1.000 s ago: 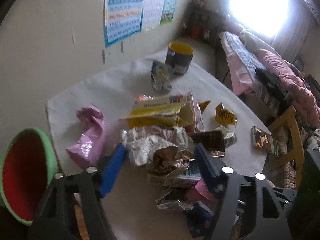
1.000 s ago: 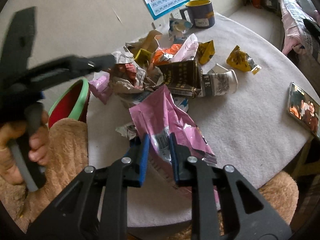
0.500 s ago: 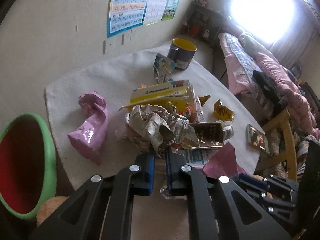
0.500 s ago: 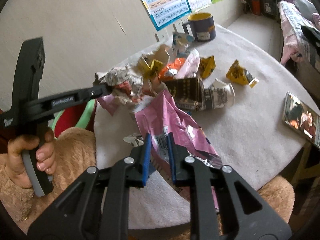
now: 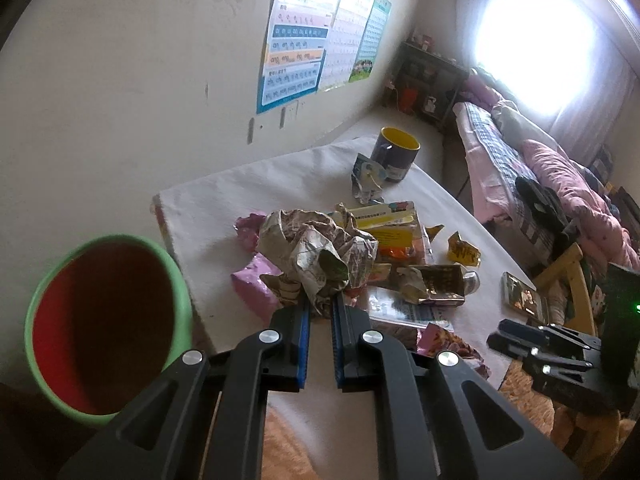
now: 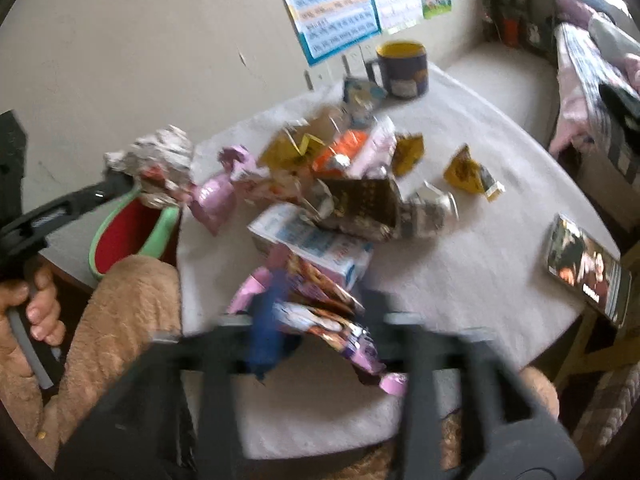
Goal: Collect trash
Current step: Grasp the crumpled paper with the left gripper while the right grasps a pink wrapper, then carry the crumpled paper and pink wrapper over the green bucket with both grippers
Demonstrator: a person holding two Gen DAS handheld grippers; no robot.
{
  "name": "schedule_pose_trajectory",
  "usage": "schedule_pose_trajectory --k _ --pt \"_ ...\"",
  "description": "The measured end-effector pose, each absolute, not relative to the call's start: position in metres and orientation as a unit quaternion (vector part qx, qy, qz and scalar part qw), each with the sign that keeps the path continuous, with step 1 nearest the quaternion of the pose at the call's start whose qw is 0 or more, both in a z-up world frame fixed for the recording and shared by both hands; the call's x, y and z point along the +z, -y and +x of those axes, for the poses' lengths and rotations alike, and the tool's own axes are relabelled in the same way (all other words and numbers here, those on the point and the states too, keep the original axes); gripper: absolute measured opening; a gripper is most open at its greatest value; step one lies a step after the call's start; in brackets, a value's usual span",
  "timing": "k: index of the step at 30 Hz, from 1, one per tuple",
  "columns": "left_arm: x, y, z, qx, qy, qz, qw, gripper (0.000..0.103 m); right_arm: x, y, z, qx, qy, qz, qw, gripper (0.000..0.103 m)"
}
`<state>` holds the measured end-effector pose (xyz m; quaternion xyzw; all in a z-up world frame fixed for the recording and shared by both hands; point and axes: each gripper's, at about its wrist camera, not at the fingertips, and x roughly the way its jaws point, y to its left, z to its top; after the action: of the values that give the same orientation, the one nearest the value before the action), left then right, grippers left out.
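Observation:
My left gripper is shut on a crumpled newspaper ball and holds it off the table, beside the green bin with a red inside. In the right wrist view the ball hangs at the bin's far rim. The right gripper is blurred. Its jaws are opening, and a pink printed wrapper lies loose between them at the table's near edge. Other wrappers and a flattened carton are piled on the white cloth.
A dark mug with a yellow inside stands at the far end of the table. A picture card lies near the right edge. A person's hand and fuzzy brown sleeve are at left. A bed and a wooden chair stand to the right.
My left gripper closed on the paper ball, lifted it and carried it left toward the bin. The right gripper's jaws spread apart and the pink wrapper dropped from their pinch.

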<state>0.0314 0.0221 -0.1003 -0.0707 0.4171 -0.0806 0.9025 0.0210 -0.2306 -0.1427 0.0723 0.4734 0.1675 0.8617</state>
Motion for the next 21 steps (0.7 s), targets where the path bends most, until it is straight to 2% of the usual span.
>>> schedule_pose_trajectory --k 2,3,7,9,11,15,16,18,19,21 --pt "-0.1 -0.025 0.028 -0.08 -0.414 -0.072 0.904 0.007 -0.148 0.235 0.02 0.162 -0.482 0.066 0.858 0.061" --pt "-0.1 -0.026 0.027 -0.08 -0.413 -0.074 0.904 0.007 -0.151 0.237 0.02 0.16 -0.488 0.062 0.856 0.066" --pt "-0.099 -0.027 0.025 -0.083 -0.41 -0.079 0.905 0.007 -0.169 0.24 0.022 0.169 -0.518 0.06 0.836 0.074" --pt "-0.098 -0.027 0.024 -0.083 -0.408 -0.078 0.906 0.007 -0.176 0.24 0.022 0.181 -0.526 0.062 0.828 0.085" --pt "-0.098 -0.027 0.023 -0.083 -0.408 -0.078 0.906 0.007 -0.184 0.236 0.023 0.186 -0.536 0.054 0.822 0.09" --pt "-0.098 -0.027 0.023 -0.083 -0.409 -0.077 0.906 0.007 -0.205 0.233 0.029 0.175 -0.563 0.049 0.807 0.089" --pt "-0.098 -0.027 0.023 -0.082 -0.409 -0.076 0.906 0.007 -0.208 0.233 0.029 0.175 -0.565 0.052 0.804 0.084" --pt "-0.097 -0.027 0.023 -0.081 -0.407 -0.075 0.907 0.007 -0.206 0.234 0.027 0.186 -0.56 0.059 0.805 0.051" --pt "-0.097 -0.028 0.023 -0.081 -0.406 -0.076 0.907 0.007 -0.204 0.236 0.026 0.19 -0.556 0.062 0.807 0.046" --pt "-0.095 -0.027 0.023 -0.081 -0.404 -0.075 0.908 0.007 -0.196 0.239 0.024 0.194 -0.544 0.065 0.814 0.019"
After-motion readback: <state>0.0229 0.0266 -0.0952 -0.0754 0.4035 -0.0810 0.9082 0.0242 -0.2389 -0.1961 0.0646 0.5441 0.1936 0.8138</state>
